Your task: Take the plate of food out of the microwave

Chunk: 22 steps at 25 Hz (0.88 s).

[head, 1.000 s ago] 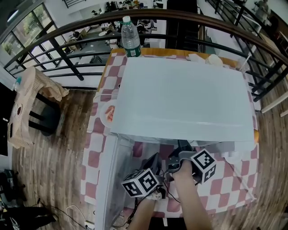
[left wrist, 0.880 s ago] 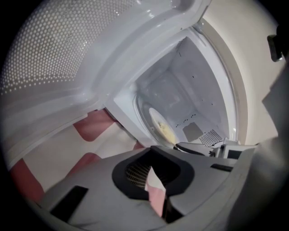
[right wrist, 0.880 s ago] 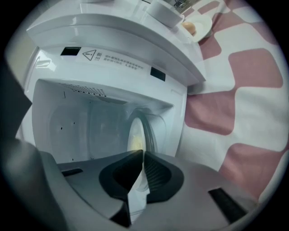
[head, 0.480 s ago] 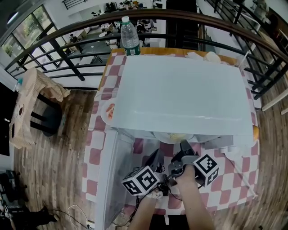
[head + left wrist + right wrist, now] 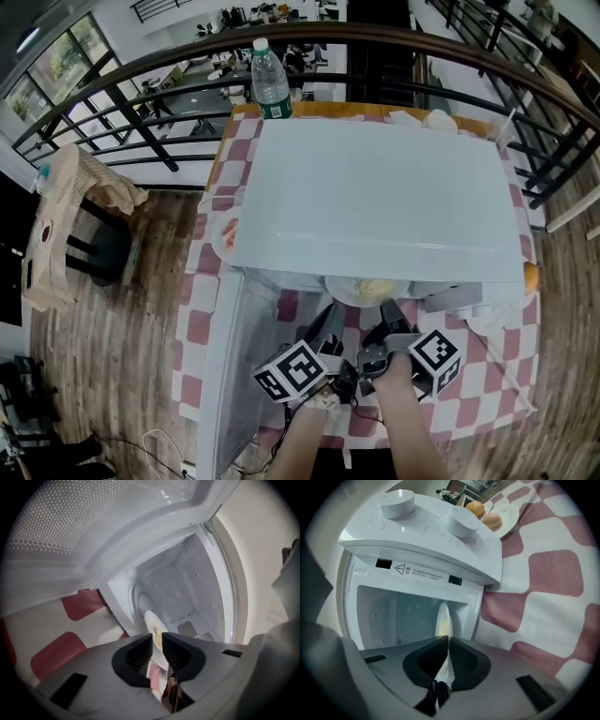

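A white plate of yellowish food (image 5: 367,290) sticks half out of the white microwave (image 5: 375,197), under its front edge. My right gripper (image 5: 387,321) is shut on the plate's near rim; in the right gripper view the plate (image 5: 442,618) runs edge-on from the jaws (image 5: 448,640) into the oven. My left gripper (image 5: 330,326) is at the plate's left side. Its jaws (image 5: 157,638) have just been opening. A gap shows between them, and the plate rim (image 5: 153,623) sits in it without being pressed.
The microwave door (image 5: 230,375) hangs open at the left. A water bottle (image 5: 270,80) stands behind the oven. A small side plate (image 5: 225,236) lies at the oven's left. Beside the control knobs (image 5: 461,523), a dish with orange items (image 5: 490,517) rests on the checked cloth (image 5: 487,375).
The plate has slid out from under the microwave's front edge toward me. Both grippers drew back with it. The left jaws have parted.
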Available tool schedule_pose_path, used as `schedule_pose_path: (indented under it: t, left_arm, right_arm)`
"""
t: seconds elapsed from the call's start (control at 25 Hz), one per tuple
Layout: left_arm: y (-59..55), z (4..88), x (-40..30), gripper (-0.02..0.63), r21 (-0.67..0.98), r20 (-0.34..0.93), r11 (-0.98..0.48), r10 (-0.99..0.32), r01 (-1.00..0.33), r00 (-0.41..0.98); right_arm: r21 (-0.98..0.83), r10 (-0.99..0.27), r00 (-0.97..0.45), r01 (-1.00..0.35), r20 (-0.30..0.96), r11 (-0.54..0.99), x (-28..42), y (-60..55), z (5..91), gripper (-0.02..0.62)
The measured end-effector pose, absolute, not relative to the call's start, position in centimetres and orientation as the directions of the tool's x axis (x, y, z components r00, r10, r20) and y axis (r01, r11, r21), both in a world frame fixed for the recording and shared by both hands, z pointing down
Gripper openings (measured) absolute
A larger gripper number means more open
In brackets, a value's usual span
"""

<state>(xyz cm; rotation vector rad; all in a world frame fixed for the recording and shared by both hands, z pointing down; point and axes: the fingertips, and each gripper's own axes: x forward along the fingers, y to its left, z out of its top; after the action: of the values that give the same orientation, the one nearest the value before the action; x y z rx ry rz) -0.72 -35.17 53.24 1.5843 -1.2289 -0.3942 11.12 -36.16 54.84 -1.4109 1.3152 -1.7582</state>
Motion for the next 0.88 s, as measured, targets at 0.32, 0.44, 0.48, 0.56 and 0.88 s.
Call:
schedule_pose_path:
  t: [0.32, 0.44, 0.48, 0.56, 0.88]
  left_arm:
    - [-36.1, 54.2, 0.1, 0.125, 0.893, 0.326, 0.123, -0.84, -0.433, 0.434]
    - [-36.3, 54.6, -0.1, 0.124, 0.896, 0.334, 0.141, -0.837, -0.42, 0.433]
    - [-36.3, 54.7, -0.1, 0.124, 0.902, 0.331, 0.147, -0.839, -0.407, 0.432]
    - [-36.3, 54.7, 0.0, 0.124, 0.917, 0.32, 0.159, -0.841, -0.367, 0.436]
    - [-36.4, 55.6, 0.6, 0.169, 0.924, 0.332, 0.184, -0.821, -0.336, 0.463]
  right_arm:
    - [-0.911, -0.845, -0.341, -0.161, 0.413, -0.38, 11.7, -35.5, 55.2, 0.021]
    - [-0.914, -0.843, -0.353, -0.164, 0.406, -0.372, 11.7, -35.5, 55.2, 0.021]
    - [-0.914, -0.841, -0.357, -0.165, 0.406, -0.371, 11.7, -35.5, 55.2, 0.021]
    - [-0.91, -0.835, -0.361, -0.171, 0.414, -0.377, 11.7, -35.4, 55.2, 0.021]
    - [-0.911, -0.833, -0.37, -0.165, 0.412, -0.377, 11.8, -34.9, 55.5, 0.023]
